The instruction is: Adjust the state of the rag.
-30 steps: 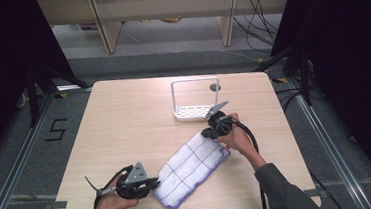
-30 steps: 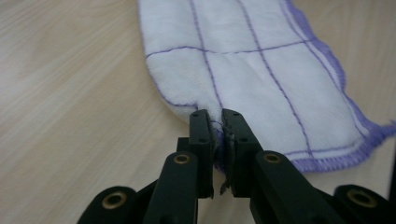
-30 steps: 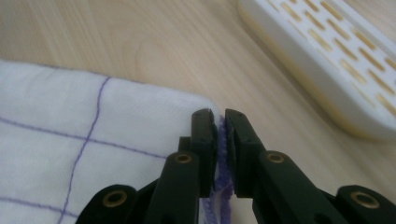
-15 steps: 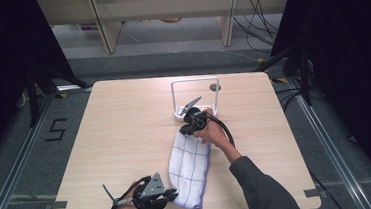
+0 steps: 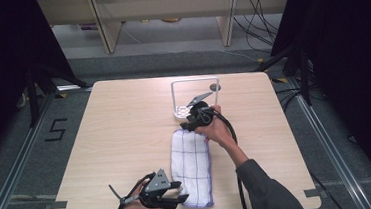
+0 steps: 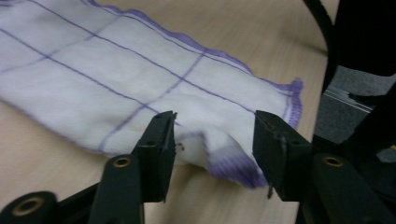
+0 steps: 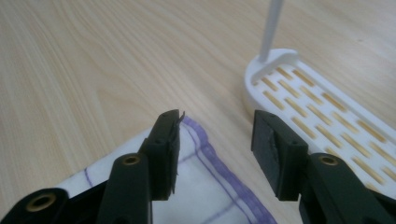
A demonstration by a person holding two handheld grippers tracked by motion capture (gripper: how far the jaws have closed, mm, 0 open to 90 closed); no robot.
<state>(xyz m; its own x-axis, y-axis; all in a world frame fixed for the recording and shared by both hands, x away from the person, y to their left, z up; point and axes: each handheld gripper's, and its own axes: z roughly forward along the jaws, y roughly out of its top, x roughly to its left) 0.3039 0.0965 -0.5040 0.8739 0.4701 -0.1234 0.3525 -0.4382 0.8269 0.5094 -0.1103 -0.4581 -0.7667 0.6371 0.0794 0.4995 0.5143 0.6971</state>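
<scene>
While the white checked cloth lies lengthwise at the table centre-right | left gripper spread at its near corner | right gripper spread over its far end | white rack beyond | grey floor around.

Over the last second I swung the white cloth with purple checks from a diagonal lie to nearly straight, running from the table's near edge toward the white slotted rack. My right gripper moved left and now sits at the cloth's far end with jaws apart; my left gripper shifted right along the near edge, jaws spread around a corner.
</scene>
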